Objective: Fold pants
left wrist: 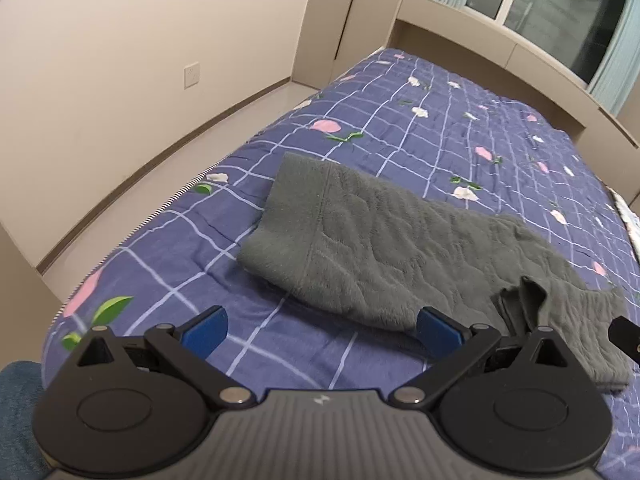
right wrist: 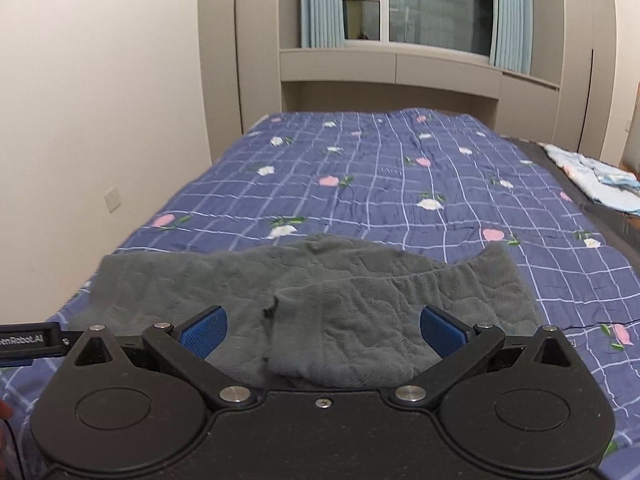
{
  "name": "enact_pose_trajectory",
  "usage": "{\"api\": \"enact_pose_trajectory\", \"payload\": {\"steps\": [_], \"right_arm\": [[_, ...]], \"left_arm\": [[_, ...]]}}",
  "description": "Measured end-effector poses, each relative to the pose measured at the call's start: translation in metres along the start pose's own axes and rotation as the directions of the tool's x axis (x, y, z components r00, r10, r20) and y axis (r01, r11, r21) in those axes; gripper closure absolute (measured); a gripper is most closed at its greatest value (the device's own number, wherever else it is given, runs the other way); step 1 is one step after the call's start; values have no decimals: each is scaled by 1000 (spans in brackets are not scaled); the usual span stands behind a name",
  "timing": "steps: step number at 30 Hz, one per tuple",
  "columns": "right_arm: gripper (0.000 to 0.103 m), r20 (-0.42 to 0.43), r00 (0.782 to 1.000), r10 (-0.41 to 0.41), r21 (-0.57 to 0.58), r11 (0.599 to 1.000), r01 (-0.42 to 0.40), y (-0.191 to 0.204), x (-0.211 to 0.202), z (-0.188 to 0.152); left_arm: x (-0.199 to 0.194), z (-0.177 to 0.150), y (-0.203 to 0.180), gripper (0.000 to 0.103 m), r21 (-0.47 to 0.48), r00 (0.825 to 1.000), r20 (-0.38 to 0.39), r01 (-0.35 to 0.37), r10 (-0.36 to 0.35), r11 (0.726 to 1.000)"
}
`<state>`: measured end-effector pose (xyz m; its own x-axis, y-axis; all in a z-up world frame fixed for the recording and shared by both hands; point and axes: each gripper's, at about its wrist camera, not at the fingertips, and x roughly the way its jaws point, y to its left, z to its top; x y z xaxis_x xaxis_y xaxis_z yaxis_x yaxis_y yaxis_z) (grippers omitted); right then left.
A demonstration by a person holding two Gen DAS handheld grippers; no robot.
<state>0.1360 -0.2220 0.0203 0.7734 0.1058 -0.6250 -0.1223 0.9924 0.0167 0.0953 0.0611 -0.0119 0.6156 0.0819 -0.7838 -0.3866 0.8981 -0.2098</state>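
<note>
Left tool: the left tool (left wrist: 322, 334) hung with its blue pads spread wide, gripping nothing, just short of the near edge of the pants (left wrist: 384, 248).
Right tool: the right tool (right wrist: 323, 330) was likewise spread wide and empty, low over the near folded part of the pants (right wrist: 320, 300); whether it touched the cloth could not be told.
Pants: grey, fleecy, lying flat on the bed (left wrist: 360, 128) near its foot edge, already doubled over on themselves.
Long axis: crosswise to the bed's length; in the left wrist view it ran from the waistband end at far left down to a rumpled end at near right.
Beyond the pants: open blue checked cover with flowers.
Further still: pale folded cloth (right wrist: 596, 180) at the bed's right edge, then a window (right wrist: 420, 0) behind the head of the bed.
</note>
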Motion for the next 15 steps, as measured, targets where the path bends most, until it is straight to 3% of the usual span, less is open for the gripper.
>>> {"api": "enact_pose_trajectory", "payload": {"steps": [7, 15], "right_arm": [[0, -27, 999, -19, 6, 1000, 19, -27, 39, 13], [0, -2, 994, -105, 23, 994, 105, -67, 68, 14]], "left_arm": [[33, 6, -18, 1, 2, 999, -41, -18, 19, 1000], [54, 3, -39, 1, 35, 996, -80, -30, 33, 999]]}}
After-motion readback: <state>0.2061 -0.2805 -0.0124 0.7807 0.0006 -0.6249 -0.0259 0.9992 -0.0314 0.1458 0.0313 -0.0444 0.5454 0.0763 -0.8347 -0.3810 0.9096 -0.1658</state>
